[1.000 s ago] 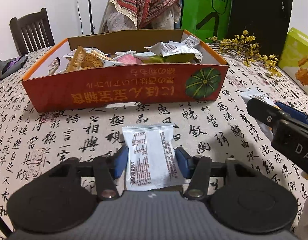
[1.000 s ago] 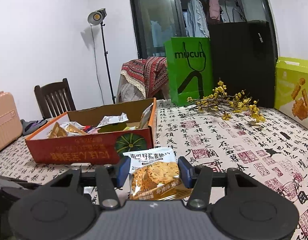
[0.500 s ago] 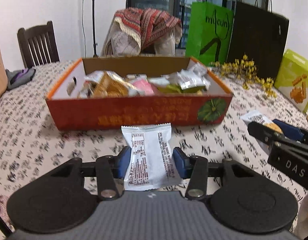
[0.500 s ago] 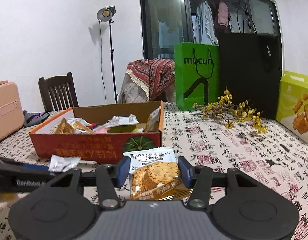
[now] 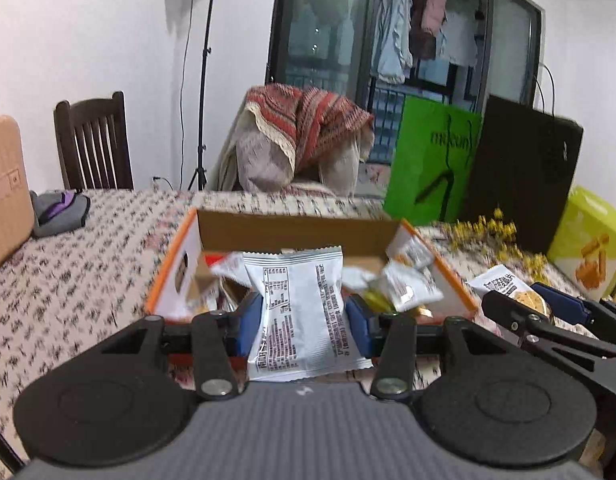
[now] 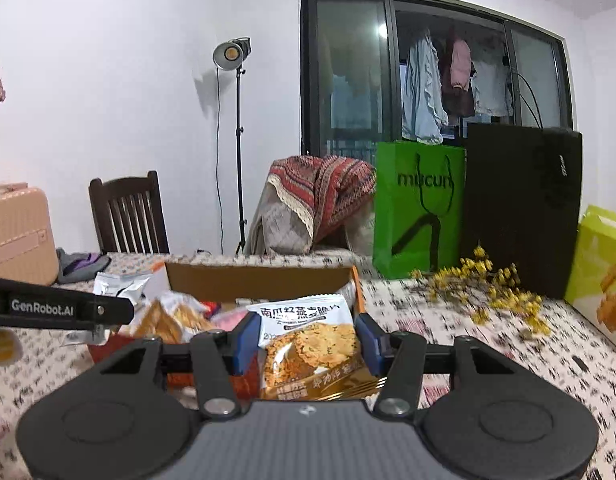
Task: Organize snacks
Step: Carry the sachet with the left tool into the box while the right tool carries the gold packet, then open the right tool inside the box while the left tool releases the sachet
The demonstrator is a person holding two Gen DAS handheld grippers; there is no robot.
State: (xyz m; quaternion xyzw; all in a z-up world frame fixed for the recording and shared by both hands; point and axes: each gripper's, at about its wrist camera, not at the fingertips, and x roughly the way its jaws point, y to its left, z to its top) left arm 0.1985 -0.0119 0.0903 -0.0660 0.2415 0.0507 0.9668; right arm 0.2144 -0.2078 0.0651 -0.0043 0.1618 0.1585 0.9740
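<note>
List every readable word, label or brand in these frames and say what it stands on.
"mucun": green bag.
"GenRobot.AI": left gripper side.
"南瓜" and further characters, partly blurred: cookie packet in right gripper.
White packet print: too small.
Tablecloth characters: blurred.

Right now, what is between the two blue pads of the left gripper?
In the left wrist view, a white snack packet with black print sits pinched between the left gripper pads.
</note>
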